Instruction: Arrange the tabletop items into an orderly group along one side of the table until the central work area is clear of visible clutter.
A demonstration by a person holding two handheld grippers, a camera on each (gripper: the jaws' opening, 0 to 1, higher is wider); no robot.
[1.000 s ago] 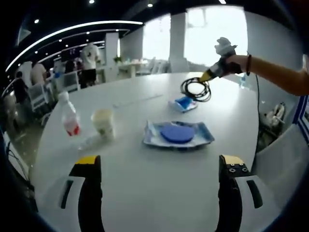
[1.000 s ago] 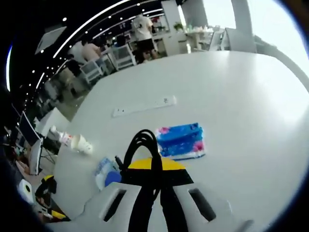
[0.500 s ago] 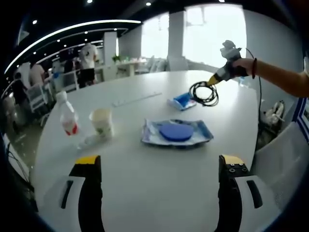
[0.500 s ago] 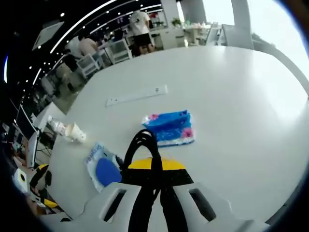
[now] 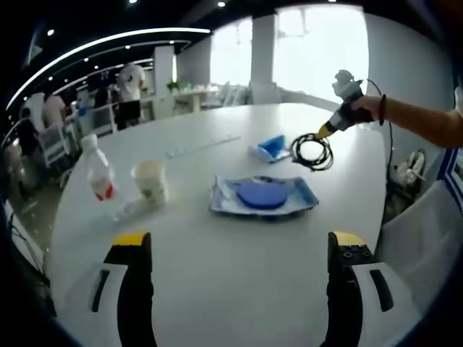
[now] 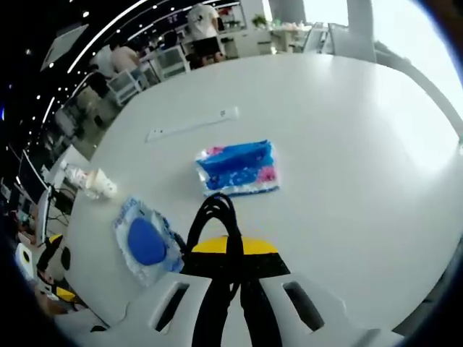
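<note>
Left gripper view: left gripper (image 5: 235, 271), jaws wide apart and empty, above the smooth white table (image 5: 217, 289); beyond it a crinkled blue packet (image 5: 264, 196), a paper cup (image 5: 149, 182) and a plastic bottle (image 5: 95, 170); farther, the right gripper (image 5: 327, 129) clamps a looped black cable (image 5: 311, 150)

black fingers (image 5: 137, 289) with yellow tips, dark wristband (image 5: 381, 110)

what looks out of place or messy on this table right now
Nothing is spilled or broken. The things are just scattered: a bottle and paper cup at one side, a blue packet mid-table, a tissue pack farther off. A black cable coil dangles from the shut right gripper above the table.
</note>
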